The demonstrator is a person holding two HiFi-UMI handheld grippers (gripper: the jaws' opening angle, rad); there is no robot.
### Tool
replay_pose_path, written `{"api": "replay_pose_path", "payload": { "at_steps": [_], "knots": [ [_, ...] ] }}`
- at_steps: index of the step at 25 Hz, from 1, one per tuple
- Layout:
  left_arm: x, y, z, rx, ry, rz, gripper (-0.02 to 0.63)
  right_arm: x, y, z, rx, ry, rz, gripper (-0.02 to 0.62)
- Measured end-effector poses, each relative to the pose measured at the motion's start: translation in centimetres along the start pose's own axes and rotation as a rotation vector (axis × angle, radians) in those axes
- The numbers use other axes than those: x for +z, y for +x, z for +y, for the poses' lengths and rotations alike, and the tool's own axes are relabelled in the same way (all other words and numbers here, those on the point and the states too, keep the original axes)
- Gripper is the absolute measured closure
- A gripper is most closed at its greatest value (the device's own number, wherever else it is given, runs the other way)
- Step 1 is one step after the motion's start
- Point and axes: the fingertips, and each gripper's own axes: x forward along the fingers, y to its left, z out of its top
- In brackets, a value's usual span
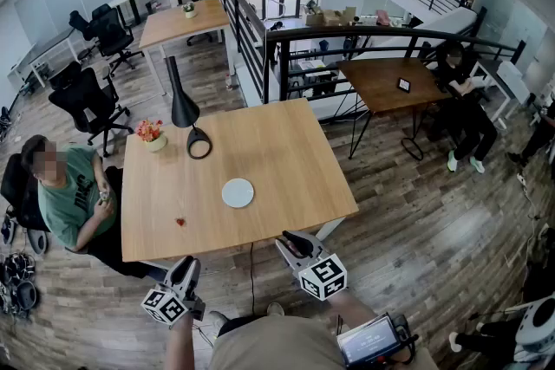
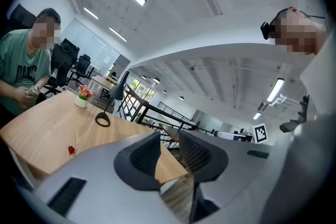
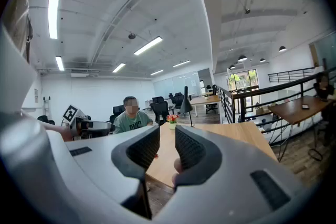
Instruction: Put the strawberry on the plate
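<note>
Light wood forms the square table, and the strawberry lies bare on it near the front left corner, a small red spot well apart from the white plate, which sits empty nearer the middle of the tabletop. A black lamp and a small pot of flowers stand toward the far left side, and a seated person in a green shirt is just beside the table's left edge. Both grippers hang off the near edge, over the plank floor, touching nothing. The left gripper points toward the table's front left corner; in the left gripper view its jaws stand a narrow way apart with nothing between them, and the strawberry shows on the wood to their left. The right gripper sits by the front right part of the table; in the right gripper view its jaws also leave only a slim gap, empty, with the tabletop beyond.
</note>
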Motion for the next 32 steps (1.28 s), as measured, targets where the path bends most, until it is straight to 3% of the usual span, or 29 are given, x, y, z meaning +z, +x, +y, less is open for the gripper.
{"api": "replay_pose_path", "payload": {
  "at_steps": [9,15,32],
  "knots": [
    [-0.4,0.4,0.3,-0.013,0.003,-0.005,0.511,0.0,0.1,-0.3,-0.009,-0.013,-0.005,0.495],
    [-0.8,0.5,0.1,-0.014,0.001,0.013,0.511,0.5,-0.5,1.3,0.071,0.074,-0.054,0.495],
    [-2.8,2.4,-1.7,-0.033,-0.006,0.057,0.511,-1.9,-2.8,-0.5,0.022,0.062,-0.016,0.495]
  ]
}}
